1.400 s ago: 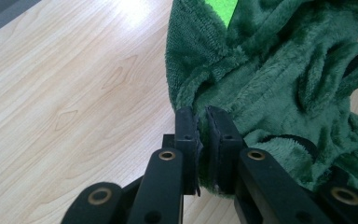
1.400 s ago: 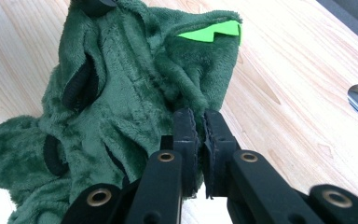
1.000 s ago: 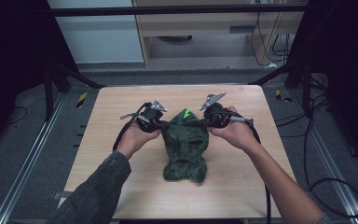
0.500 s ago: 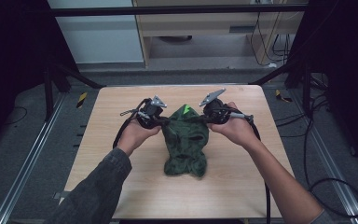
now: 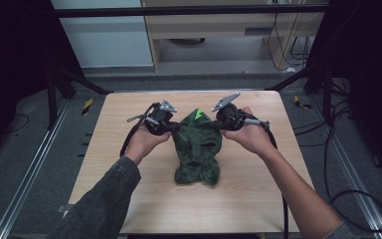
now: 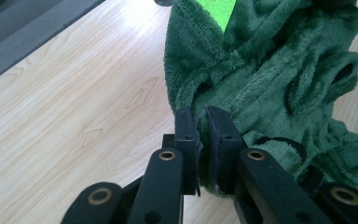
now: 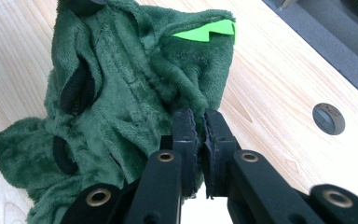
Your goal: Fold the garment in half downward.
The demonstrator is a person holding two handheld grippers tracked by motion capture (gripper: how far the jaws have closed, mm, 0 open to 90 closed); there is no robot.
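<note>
A dark green fleece garment point(image 5: 198, 149) with a bright green patch point(image 5: 197, 115) hangs crumpled between both grippers over the middle of the wooden table point(image 5: 114, 129). My left gripper point(image 5: 173, 127) is shut on the garment's left upper edge point(image 6: 200, 116), with fleece pinched between its jaws. My right gripper point(image 5: 218, 123) is shut on the right upper edge point(image 7: 196, 100). In the right gripper view the garment point(image 7: 116, 107) shows black-trimmed openings and the green patch point(image 7: 205, 30). Its lower end rests bunched on the table.
A round hole point(image 7: 328, 118) is set in the tabletop near its far edge. Black frame posts point(image 5: 323, 74) stand around the table, and cables point(image 5: 348, 199) lie on the floor to the right. A pale cabinet point(image 5: 219, 25) stands behind the table.
Both grippers have carried the garment's top edge a little farther from the person and higher, and the cloth has stretched out more beneath them.
</note>
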